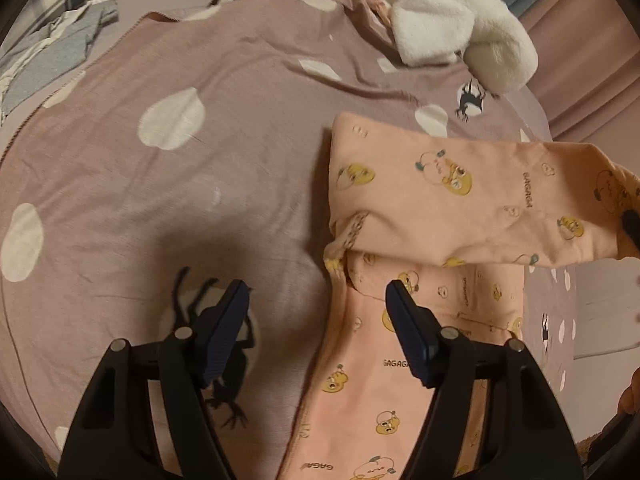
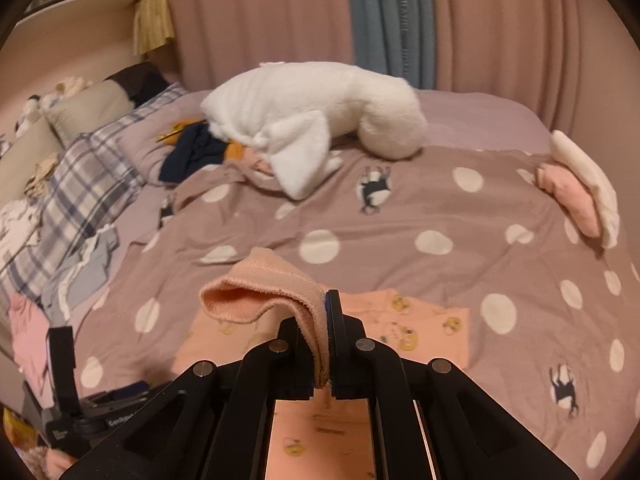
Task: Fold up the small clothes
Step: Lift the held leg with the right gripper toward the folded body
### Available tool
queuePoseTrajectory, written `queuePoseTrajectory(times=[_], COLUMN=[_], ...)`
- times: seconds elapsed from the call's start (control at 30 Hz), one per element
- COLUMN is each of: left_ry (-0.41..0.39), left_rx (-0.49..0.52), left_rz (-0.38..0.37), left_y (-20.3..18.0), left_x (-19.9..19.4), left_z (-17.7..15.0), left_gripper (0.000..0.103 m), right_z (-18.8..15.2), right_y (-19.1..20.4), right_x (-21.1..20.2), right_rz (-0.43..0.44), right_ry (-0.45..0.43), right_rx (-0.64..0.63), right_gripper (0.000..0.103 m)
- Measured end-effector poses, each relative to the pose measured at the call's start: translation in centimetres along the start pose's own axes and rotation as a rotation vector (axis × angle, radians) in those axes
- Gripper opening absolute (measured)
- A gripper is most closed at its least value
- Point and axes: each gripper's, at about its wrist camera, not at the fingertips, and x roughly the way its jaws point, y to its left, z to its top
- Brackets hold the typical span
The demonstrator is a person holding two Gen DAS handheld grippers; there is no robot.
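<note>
On the bed's mauve duvet (image 1: 240, 160), dotted with cream spots and small dark animal prints, lies one peach garment (image 1: 440, 200) of soft knit printed with yellow cartoon figures. Its long axis runs away from the left camera; the upper part is doubled over and drawn sideways to the right. The left tongs (image 1: 316, 292) hang released above it, jaws wide apart, one over the duvet, one over the cloth. The right tongs (image 2: 326, 344) are clenched on the garment's ribbed edge, lifting it into a loose arch. One white plush toy (image 2: 320, 120) rests farther back.
</note>
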Motion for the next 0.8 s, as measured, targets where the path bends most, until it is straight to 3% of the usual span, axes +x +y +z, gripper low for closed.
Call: queuePoseTrajectory(times=[0.3, 0.8], left_ry=[0.035, 0.029], left_rx=[0.034, 0.074], left_rz=[0.017, 0.114], left_y=[-1.7, -2.7], left_x=[2.6, 5.7], left_z=[0.0, -0.2], left_gripper=[0.065, 0.059], right_z=[-1.1, -3.1], right_y=[-3.0, -7.0], right_x=[0.7, 2.6], right_rz=[-0.031, -0.062], right_ry=[0.04, 0.099], right_rx=[0.052, 0.126], right_gripper=[0.006, 0.006])
